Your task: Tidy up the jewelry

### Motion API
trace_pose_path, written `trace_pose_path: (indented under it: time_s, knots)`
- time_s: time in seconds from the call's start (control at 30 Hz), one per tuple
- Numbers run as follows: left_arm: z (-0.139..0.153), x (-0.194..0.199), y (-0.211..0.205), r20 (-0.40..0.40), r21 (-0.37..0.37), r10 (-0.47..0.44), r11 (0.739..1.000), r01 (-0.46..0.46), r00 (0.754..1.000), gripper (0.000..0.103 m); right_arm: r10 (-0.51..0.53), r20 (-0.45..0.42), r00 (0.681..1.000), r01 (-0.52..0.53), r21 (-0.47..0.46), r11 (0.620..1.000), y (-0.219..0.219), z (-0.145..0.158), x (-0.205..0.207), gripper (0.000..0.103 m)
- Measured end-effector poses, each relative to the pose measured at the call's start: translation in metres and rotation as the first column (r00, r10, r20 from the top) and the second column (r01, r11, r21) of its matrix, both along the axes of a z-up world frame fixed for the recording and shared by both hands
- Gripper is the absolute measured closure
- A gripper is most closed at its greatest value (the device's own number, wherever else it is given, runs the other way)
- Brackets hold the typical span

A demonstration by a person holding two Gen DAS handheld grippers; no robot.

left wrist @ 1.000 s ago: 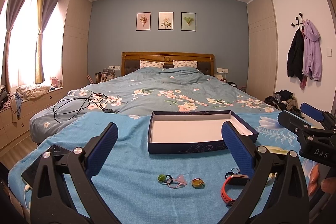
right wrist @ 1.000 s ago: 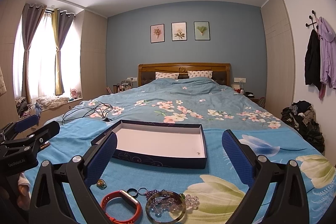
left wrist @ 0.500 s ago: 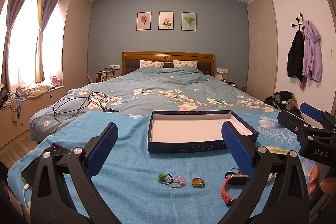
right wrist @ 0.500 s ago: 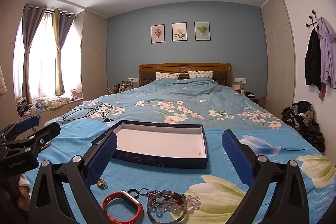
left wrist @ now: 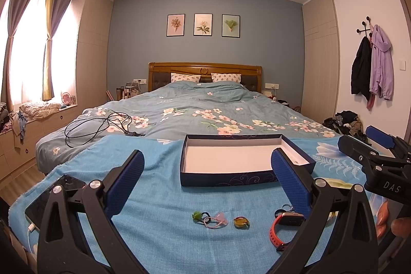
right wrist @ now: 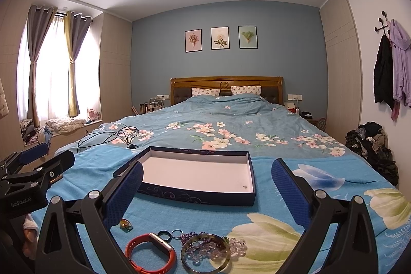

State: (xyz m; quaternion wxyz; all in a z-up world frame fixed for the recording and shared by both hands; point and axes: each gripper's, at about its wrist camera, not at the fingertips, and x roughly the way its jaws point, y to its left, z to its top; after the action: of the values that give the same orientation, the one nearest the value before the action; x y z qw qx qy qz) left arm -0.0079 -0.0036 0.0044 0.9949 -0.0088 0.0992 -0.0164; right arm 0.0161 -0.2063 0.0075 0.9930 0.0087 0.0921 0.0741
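navy box (right wrist: 197,177) sits open on the bed (right wrist: 269,209), white inside, basically empty exc. a tiny speck near one corner. jewelry all lies in front of it on the blanket: orange watch band (right wrist: 151,252), bangle (right wrist: 205,252) w/ beads, small rings (right wrist: 169,235), green bead tie (left wrist: 205,218), amber ring (left wrist: 241,222). left tool (left wrist: 206,171) & right tool (right wrist: 206,175) both wide apart, holding nothing. judging by this, sorting hasn't started; every piece left to go in.
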Motion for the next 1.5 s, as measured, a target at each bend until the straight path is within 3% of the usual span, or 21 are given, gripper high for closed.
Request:
trace_pose_path:
  time_s: [1.5]
  knots:
    - [-0.0002, -0.0056, -0.0026, -0.014, 0.002, -0.018, 1.000, 0.018, 1.000, 0.006, 0.009, -0.011, 1.000, -0.009, 0.004, 1.000, 0.0021, -0.0045, 0.0042, 0.006]
